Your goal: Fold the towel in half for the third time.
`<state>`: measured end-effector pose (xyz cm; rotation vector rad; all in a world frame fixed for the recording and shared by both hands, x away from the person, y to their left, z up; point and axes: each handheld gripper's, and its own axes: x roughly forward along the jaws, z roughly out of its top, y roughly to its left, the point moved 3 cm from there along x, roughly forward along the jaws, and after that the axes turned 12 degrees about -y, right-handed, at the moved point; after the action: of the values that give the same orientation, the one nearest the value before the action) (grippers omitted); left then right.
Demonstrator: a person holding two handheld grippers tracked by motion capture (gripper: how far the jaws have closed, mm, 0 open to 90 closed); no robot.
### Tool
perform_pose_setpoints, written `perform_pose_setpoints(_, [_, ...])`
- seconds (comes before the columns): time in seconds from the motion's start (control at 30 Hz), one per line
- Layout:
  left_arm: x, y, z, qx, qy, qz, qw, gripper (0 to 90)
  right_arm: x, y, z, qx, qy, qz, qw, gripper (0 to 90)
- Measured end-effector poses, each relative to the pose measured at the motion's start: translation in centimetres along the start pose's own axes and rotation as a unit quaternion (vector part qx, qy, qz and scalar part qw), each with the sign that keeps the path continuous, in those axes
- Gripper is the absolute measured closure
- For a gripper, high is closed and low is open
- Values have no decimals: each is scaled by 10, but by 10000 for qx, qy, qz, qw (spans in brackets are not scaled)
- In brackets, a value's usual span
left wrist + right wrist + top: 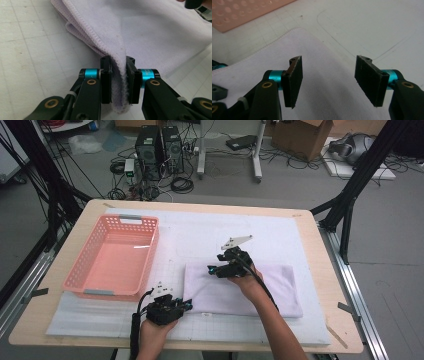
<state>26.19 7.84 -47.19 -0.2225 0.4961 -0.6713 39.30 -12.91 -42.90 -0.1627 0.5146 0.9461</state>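
On the white gridded counter (pixel 210 232), our pale lilac folded terry towel (pixel 270 292) lies right of the empty pink plastic basket (pixel 112 257); we judge folding is partly done, basketing left. Our left claw (pixel 119 82) pinches the towel's near-left corner. Our right claw (pixel 328 82) hovers half-open over the towel's far-left part, gripping nothing.

The folded towel's (pixel 155 32) pinched edge is disappearing between the left gripper's (pixel 119 80) pads. The pink basket (pixel 242 12), beyond the towel, is running off the frame's top, blurred, only a corner showing.
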Motion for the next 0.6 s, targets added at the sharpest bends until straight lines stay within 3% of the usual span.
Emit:
perform_pose_setpoints(0.27, [0, 1, 0, -78, -6, -15, 10000, 776, 29, 2, 0, -102, 269, 87, 9995, 445])
perform_pose_setpoints(0.6, [0, 3, -1, -201, 11, -33, 9998, 773, 50, 5, 0, -205, 485, 210, 9984, 563])
